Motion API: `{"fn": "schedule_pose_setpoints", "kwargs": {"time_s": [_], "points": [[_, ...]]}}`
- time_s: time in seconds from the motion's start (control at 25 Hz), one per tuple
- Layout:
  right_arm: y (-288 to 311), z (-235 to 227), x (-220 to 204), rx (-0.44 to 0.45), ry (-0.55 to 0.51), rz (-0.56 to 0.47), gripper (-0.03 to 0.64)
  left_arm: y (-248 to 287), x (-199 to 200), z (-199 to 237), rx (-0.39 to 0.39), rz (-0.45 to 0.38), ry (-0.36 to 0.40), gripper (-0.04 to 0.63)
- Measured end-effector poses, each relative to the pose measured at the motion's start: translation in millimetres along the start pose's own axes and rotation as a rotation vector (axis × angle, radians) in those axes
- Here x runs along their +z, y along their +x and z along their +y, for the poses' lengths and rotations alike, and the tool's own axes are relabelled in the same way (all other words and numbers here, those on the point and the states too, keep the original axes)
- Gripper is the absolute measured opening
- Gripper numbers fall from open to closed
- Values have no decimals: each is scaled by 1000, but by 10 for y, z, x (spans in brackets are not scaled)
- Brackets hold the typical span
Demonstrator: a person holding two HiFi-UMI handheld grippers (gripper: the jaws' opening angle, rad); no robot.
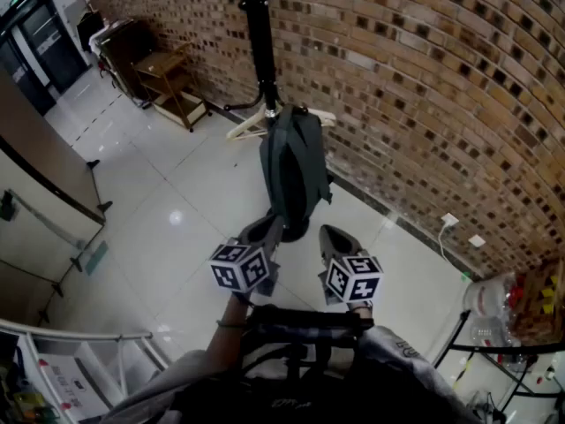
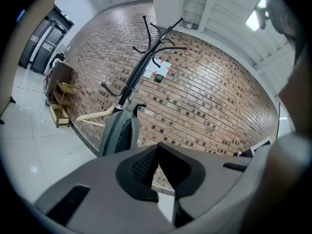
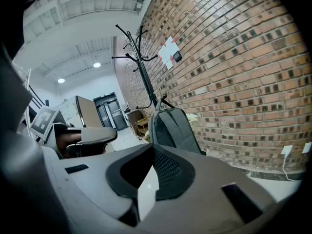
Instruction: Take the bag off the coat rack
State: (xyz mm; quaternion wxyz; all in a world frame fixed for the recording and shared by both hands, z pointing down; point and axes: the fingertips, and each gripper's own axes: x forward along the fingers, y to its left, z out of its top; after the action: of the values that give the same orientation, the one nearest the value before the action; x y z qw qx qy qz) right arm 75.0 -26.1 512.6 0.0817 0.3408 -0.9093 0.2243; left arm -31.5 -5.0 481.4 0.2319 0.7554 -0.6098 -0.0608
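A dark grey backpack point(image 1: 291, 170) hangs low on a black coat rack point(image 1: 260, 34) in front of the brick wall. A pale wooden hanger point(image 1: 250, 124) hangs on the rack behind the bag's top. Both grippers are held side by side just short of the bag's lower end. The left gripper point(image 1: 272, 226) is shut, jaw tips touching with nothing between them. The right gripper point(image 1: 330, 233) is also shut and empty. The left gripper view has the backpack point(image 2: 119, 133) ahead to the left, under the rack point(image 2: 141, 62). In the right gripper view the backpack point(image 3: 173, 128) is straight ahead.
The brick wall point(image 1: 424, 87) runs behind the rack, with sockets point(image 1: 450, 221) low on it. A wooden shelf cart point(image 1: 172, 82) stands at the far left by the wall. A metal rack with bottles point(image 1: 503, 312) is at the lower right. A partition point(image 1: 48, 162) stands at the left.
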Motion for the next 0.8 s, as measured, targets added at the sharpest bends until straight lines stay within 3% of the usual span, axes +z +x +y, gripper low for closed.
{"fn": "schedule_pose_setpoints", "kwargs": {"time_s": [0.48, 0.8], "points": [[188, -312, 55, -19, 46, 21, 8, 325, 342, -42, -35, -22, 53, 8], [633, -594, 312, -105, 62, -7, 8, 844, 793, 346, -94, -47, 97, 8]]}}
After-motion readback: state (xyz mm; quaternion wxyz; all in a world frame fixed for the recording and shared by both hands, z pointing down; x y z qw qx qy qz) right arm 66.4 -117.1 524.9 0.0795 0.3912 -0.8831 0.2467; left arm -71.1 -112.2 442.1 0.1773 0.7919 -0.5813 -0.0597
